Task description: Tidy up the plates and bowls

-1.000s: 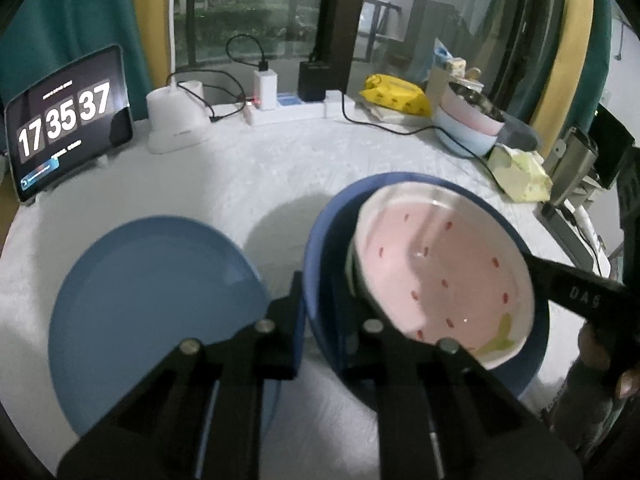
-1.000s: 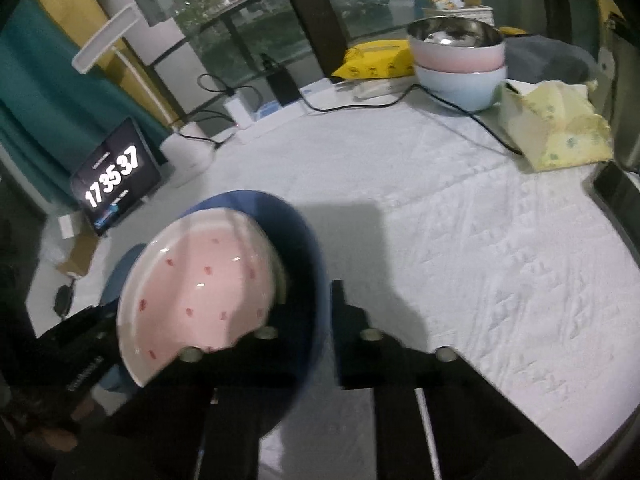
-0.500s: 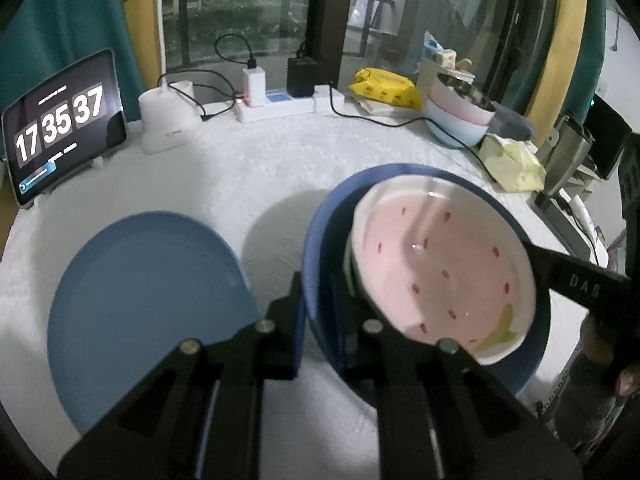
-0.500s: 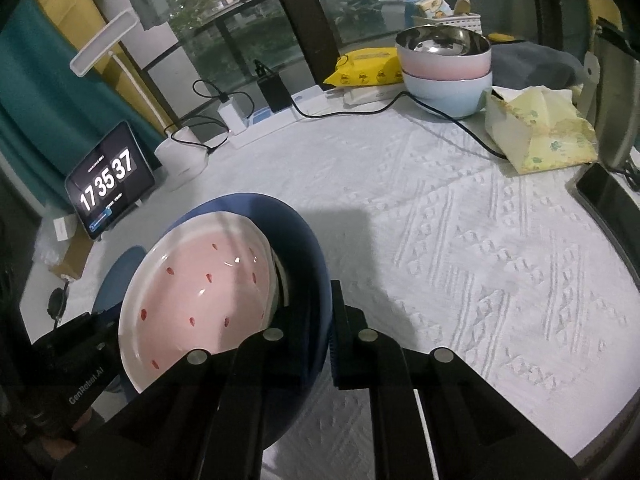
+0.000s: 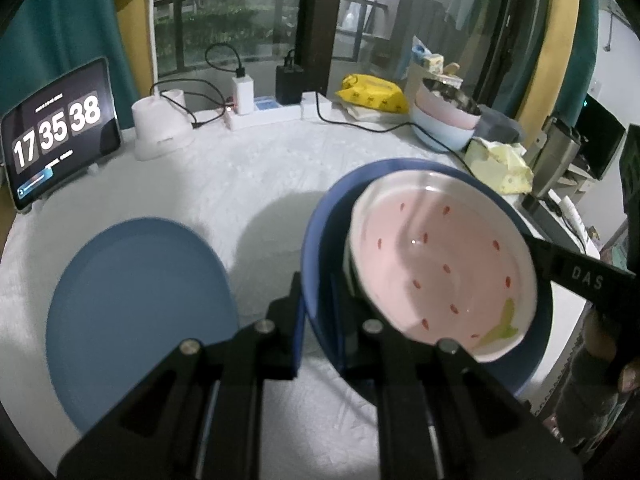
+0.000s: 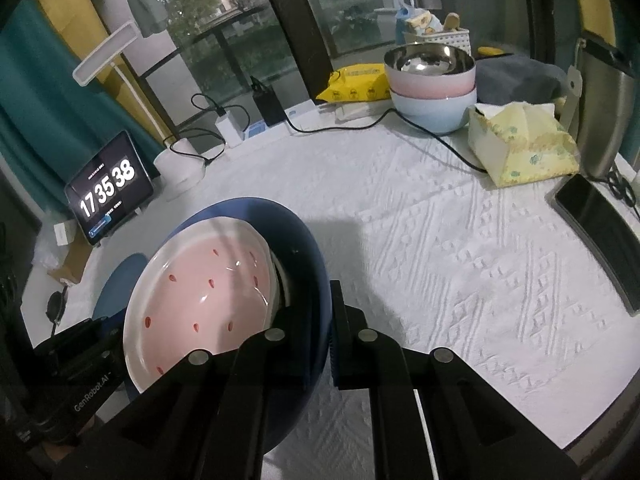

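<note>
A dark blue plate (image 5: pixel 320 236) (image 6: pixel 298 236) hangs tilted above the white tablecloth, carrying a pink bowl (image 5: pixel 440 268) (image 6: pixel 208 292) with red seed marks. My left gripper (image 5: pixel 320 320) is shut on the plate's near rim in the left wrist view. On the opposite rim my right gripper (image 6: pixel 326 332) is shut too; one of its fingers (image 5: pixel 576 276) shows past the bowl in the left wrist view. A light blue plate (image 5: pixel 136 312) (image 6: pixel 116 284) lies flat on the cloth to the left of the held stack.
Stacked bowls (image 6: pixel 432 80) (image 5: pixel 444 120), a steel one on top, stand at the far side beside a yellow tissue pack (image 6: pixel 520 148) and a steel flask (image 6: pixel 604 112). A phone (image 6: pixel 596 232) lies at the right edge. A tablet clock (image 5: pixel 60 132) and a power strip (image 5: pixel 272 114) with cables line the back.
Both grippers keep their hold on the blue plate with the bowl. The far bowls have slid slightly down and left in the right wrist view. The clock has ticked on one second.
</note>
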Demonstrator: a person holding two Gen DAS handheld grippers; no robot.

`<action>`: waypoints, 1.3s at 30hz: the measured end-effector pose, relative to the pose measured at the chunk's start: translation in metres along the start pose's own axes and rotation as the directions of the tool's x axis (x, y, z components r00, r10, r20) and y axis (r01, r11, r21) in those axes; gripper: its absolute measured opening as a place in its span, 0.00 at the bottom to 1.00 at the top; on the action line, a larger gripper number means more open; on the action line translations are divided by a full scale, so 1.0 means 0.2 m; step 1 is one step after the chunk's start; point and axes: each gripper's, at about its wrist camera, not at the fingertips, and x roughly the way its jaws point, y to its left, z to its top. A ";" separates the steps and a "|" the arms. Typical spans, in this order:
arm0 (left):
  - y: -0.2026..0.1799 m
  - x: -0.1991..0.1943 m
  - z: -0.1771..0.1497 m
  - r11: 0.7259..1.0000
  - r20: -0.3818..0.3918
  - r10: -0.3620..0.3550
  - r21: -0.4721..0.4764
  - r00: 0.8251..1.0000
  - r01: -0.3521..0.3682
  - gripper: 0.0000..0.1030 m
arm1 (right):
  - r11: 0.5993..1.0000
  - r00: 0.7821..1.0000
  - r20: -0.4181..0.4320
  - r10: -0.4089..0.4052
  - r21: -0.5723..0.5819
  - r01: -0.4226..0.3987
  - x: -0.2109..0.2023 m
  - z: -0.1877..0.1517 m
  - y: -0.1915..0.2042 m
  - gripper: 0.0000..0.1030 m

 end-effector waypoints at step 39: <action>0.47 -0.29 0.08 0.990 0.105 0.064 -0.129 0.992 -0.050 0.10 | 0.987 0.997 0.043 0.070 -0.151 -0.063 0.02 0.17 0.54 0.08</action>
